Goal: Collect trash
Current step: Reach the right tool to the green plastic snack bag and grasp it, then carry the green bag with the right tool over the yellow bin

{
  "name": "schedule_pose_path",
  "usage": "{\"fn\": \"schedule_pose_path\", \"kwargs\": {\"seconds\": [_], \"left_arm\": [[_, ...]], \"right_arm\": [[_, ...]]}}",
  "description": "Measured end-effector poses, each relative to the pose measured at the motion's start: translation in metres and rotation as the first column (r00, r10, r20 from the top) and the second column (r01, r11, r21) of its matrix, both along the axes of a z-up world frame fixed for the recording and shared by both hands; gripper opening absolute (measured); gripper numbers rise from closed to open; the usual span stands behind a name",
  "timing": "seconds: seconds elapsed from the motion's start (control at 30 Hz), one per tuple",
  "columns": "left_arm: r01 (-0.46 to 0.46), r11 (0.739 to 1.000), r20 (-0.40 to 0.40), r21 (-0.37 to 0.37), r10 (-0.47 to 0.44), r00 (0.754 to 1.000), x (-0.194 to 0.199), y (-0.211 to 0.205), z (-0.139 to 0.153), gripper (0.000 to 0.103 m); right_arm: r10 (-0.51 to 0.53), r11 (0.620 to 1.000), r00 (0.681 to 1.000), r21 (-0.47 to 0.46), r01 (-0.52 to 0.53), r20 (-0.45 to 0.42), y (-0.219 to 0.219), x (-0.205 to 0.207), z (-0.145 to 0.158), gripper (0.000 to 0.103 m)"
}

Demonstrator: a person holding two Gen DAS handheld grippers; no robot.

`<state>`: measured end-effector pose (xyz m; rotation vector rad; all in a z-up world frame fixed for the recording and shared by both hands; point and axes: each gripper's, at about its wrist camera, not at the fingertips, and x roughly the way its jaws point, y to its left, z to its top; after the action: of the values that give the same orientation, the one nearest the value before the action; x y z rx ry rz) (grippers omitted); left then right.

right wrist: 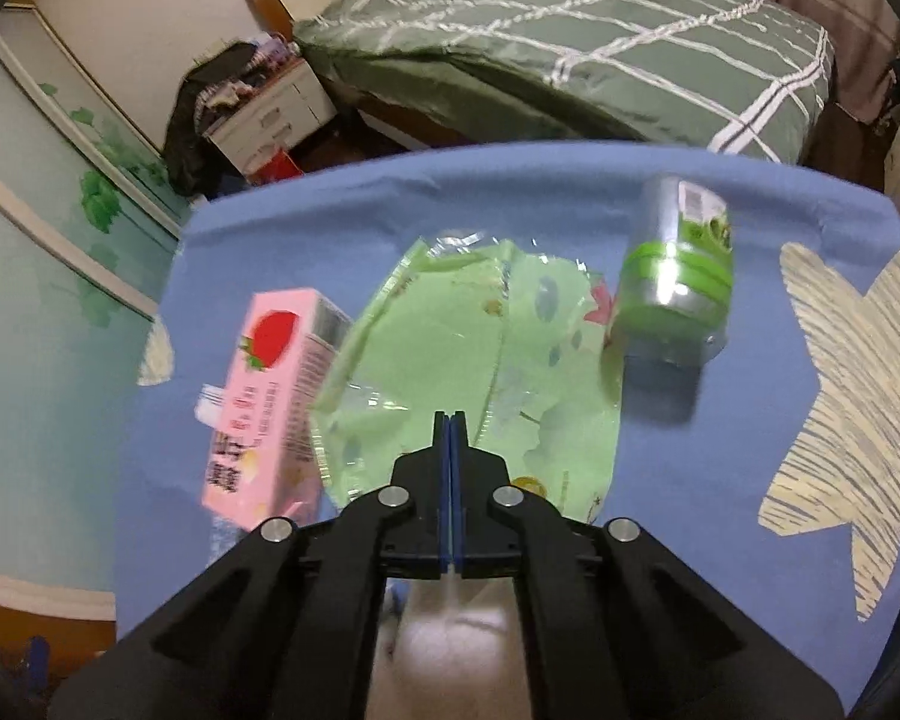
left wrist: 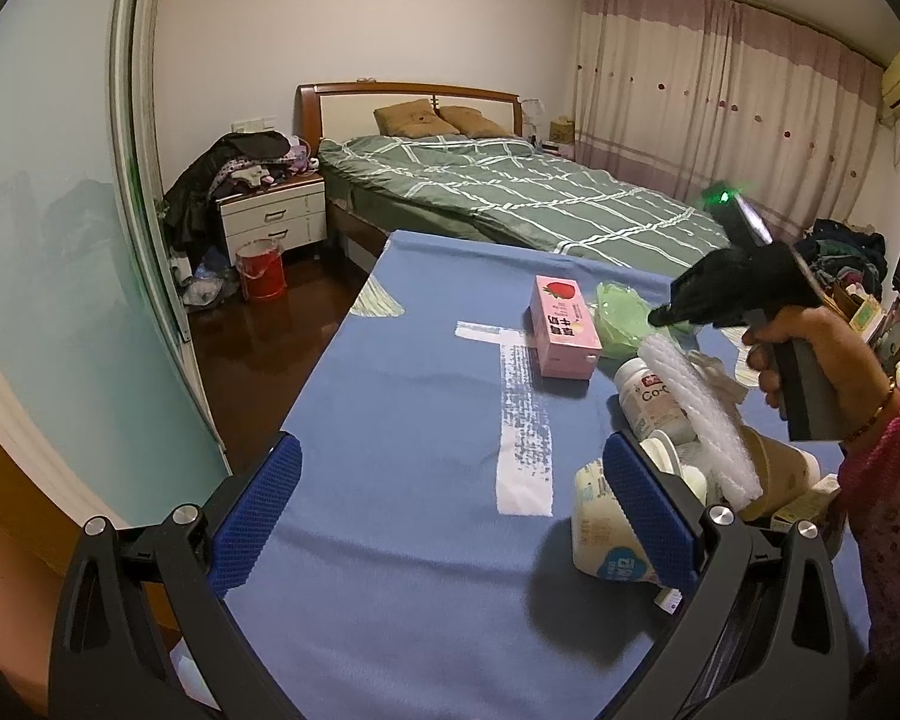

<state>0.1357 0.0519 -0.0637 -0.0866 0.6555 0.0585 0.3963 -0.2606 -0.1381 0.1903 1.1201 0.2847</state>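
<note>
Nearby, pink carton (right wrist: 264,402) lies beside green wrapper (right wrist: 468,360) on blue cloth (right wrist: 690,480).

Left gripper (left wrist: 450,516): jaws wide apart over blue cloth (left wrist: 402,540)
Pink carton (left wrist: 564,327): beside green bag (left wrist: 621,315)
Right gripper (left wrist: 660,317): above bag

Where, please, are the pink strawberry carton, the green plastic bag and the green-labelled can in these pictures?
pink strawberry carton (right wrist: 258,414): right wrist view, its printed front face.
green plastic bag (right wrist: 450,336): right wrist view, its flat middle.
green-labelled can (right wrist: 675,276): right wrist view, its green side band.

Blue-clothed table (left wrist: 402,540): pink carton (left wrist: 564,330), green wrapper (right wrist: 480,360), green can (right wrist: 675,276), bottles (left wrist: 651,402).
</note>
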Motion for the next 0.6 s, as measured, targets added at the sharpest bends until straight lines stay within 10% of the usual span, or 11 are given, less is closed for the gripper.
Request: {"fn": "schedule_pose_path", "kwargs": {"seconds": [0.27, 0.4, 0.6], "left_arm": [[0.016, 1.0, 0.006, 0.011, -0.016, 1.0, -0.003, -0.008, 0.003, 0.099], [0.019, 1.0, 0.008, 0.015, -0.019, 1.0, -0.006, -0.009, 0.003, 0.099], [0.009, 1.0, 0.006, 0.011, -0.009, 1.0, -0.006, -0.004, 0.004, 0.099]], "right_arm": [[0.034, 0.999, 0.997, -0.01, -0.034, 0.065, 0.006, -0.009, 0.036, 0.001], [0.009, 0.999, 0.999, -0.043, -0.008, 0.036, 0.006, 0.002, 0.018, 0.046], [-0.035, 0.999, 0.998, -0.019, 0.034, -0.058, 0.002, 0.027, -0.014, 0.047]]}}
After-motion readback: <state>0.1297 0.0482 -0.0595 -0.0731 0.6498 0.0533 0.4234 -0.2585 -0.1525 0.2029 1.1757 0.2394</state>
